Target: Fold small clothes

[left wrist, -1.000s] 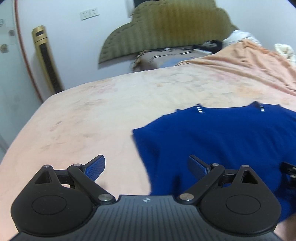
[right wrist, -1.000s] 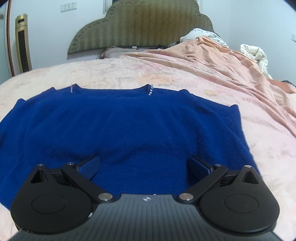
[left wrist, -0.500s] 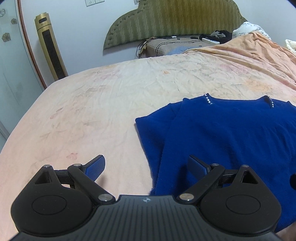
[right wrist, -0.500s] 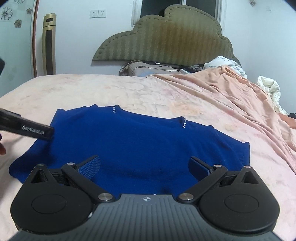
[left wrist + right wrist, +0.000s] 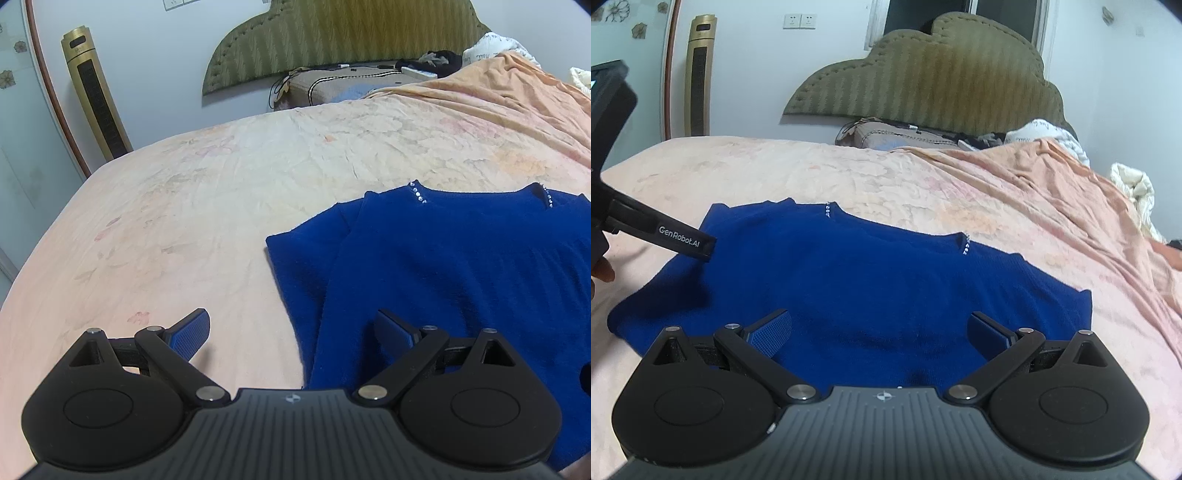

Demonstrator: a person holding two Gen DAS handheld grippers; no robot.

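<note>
A dark blue knit sweater (image 5: 461, 266) with small beads at the neckline lies flat on the bed, neck away from me; it also shows in the right wrist view (image 5: 871, 280). My left gripper (image 5: 291, 332) is open and empty, held above the sweater's left edge, one finger over the sheet and one over the cloth. My right gripper (image 5: 879, 332) is open and empty above the sweater's lower middle. In the right wrist view one finger of the left gripper (image 5: 665, 236) hangs over the sweater's left shoulder.
The bed has a pale peach floral sheet (image 5: 192, 206). An orange blanket (image 5: 1052, 192) is bunched along the right side. A green padded headboard (image 5: 923, 81) and a pillow (image 5: 332, 88) stand at the far end. A gold tower fan (image 5: 96, 99) stands by the wall at left.
Both grippers have pulled back and risen from the sweater, so more of the bed and headboard shows. The left gripper's finger has come into the right wrist view. Both stay open.
</note>
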